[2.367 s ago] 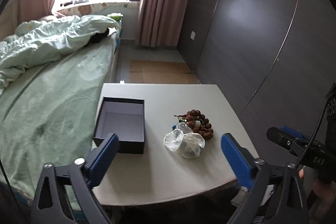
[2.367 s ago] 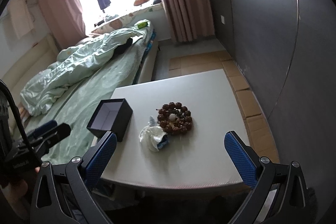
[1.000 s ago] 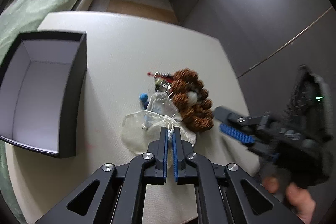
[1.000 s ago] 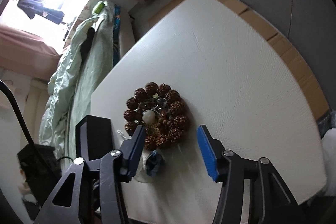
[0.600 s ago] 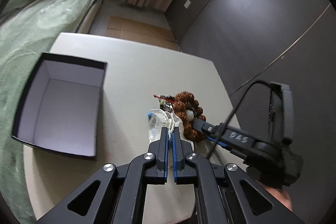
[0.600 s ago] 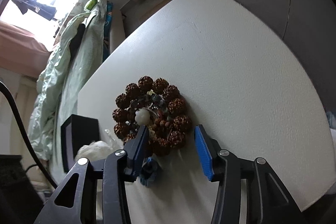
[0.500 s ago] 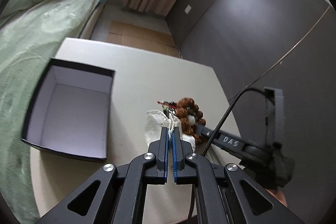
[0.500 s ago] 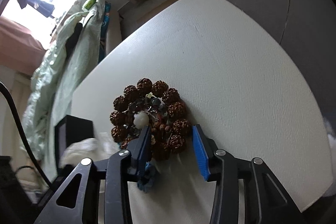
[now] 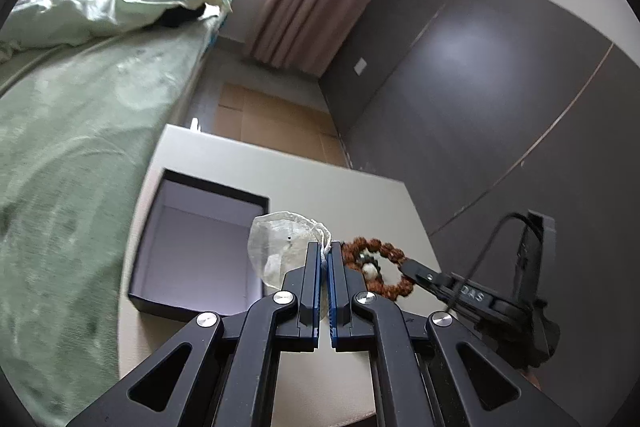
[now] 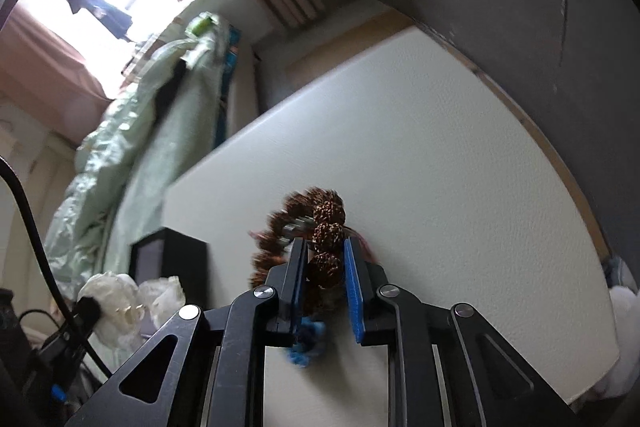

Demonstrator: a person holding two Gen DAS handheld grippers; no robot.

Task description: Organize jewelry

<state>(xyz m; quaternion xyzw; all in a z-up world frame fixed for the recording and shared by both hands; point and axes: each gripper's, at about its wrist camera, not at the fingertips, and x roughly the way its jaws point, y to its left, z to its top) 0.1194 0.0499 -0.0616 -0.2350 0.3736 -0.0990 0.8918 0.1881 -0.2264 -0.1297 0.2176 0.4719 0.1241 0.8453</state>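
Note:
My left gripper [image 9: 324, 253] is shut on the drawstring of a white mesh pouch [image 9: 280, 247] and holds it lifted beside the open dark box [image 9: 196, 255]. My right gripper [image 10: 324, 251] is shut on a brown bead bracelet [image 10: 326, 223] and lifts it off the white table [image 10: 440, 187]. In the left wrist view the bracelet [image 9: 384, 267] hangs at the tip of the right gripper [image 9: 412, 269]. A small blue item [image 10: 306, 345] dangles below the bracelet. The pouch [image 10: 120, 295] and the box [image 10: 172, 259] show at lower left in the right wrist view.
A bed with green bedding [image 9: 80, 107] runs along the table's left side. A dark wardrobe wall [image 9: 480, 107] stands to the right. Cardboard sheets [image 9: 272, 123] cover the floor beyond the table. A cable [image 10: 32, 219] hangs at the left.
Both grippers came in from open. The left shut on the pouch and raised it toward the box. The right shut on the bracelet and lifted it off the table.

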